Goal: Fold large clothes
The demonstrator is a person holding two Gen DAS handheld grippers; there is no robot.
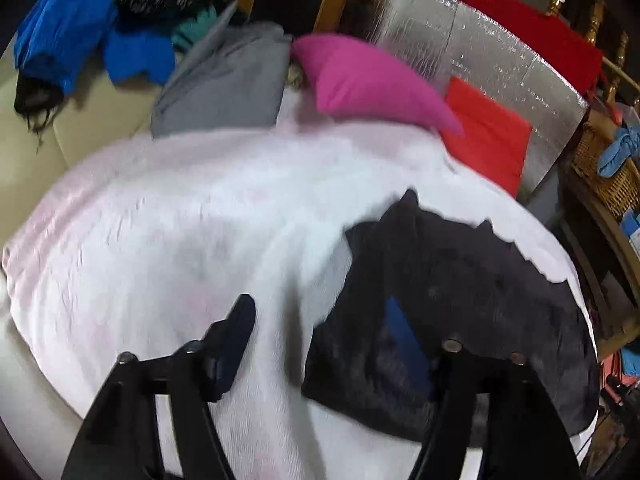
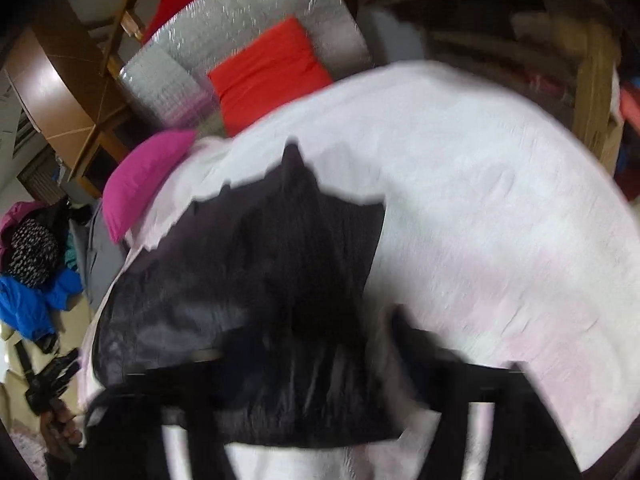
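Left gripper [image 1: 324, 344] released above pale pink bedspread [image 1: 160, 220], folded black garment [image 1: 440, 280] under its right finger, right gripper [image 2: 304, 344] released over it, magenta pillow [image 1: 372, 80] beyond.

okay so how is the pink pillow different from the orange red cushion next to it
The pink pillow is magenta, long and tapering to a point; the orange-red cushion is squarish and flatter. The pink pillow lies along the head of the pale bedcover, while the orange-red cushion leans against the silver padded panel. In the left view the pillow's tip overlaps the cushion's edge. Both are plain, single-coloured and sit at the far end of the bed.
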